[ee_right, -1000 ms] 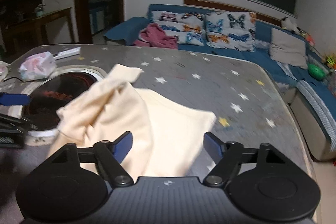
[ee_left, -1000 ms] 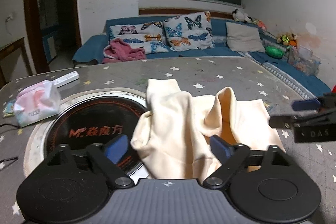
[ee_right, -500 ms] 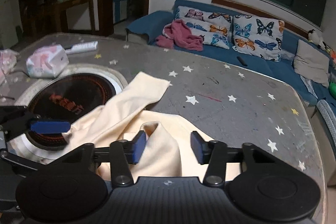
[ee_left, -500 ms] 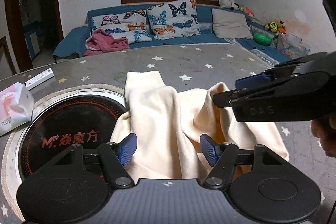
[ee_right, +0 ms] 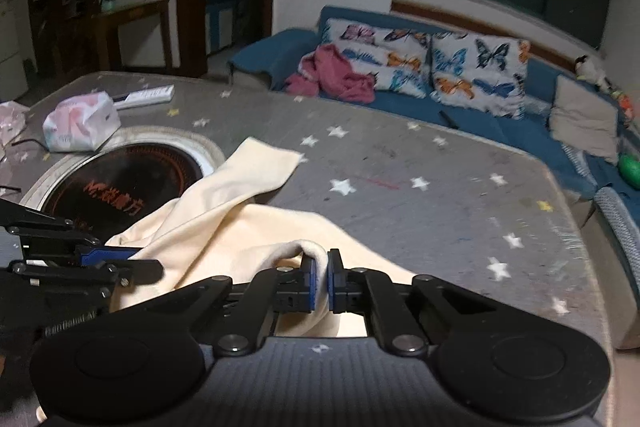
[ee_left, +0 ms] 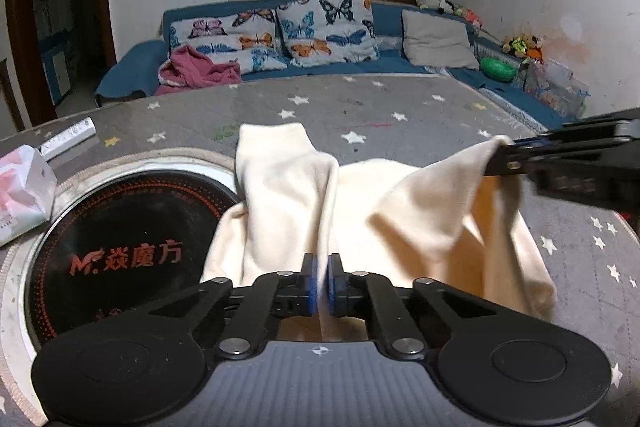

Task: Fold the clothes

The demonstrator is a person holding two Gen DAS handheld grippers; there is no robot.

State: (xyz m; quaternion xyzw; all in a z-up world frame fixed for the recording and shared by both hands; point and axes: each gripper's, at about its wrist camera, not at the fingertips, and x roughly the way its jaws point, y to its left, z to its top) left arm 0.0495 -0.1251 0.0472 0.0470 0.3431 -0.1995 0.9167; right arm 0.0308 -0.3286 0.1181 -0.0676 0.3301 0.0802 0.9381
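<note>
Cream garment [ee_left: 400, 227] lying crumpled on the star-patterned table [ee_left: 400, 107], partly over the black round cooktop [ee_left: 120, 235]. Left gripper [ee_left: 323, 281] and right gripper [ee_right: 322, 277] each clamped on a fold of it.

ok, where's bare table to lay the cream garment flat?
Free: starred table between cream garment and sofa, out to the right edge. Crowded: left side, with the round black cooktop under the garment's edge, tissue pack and remote behind it.
</note>
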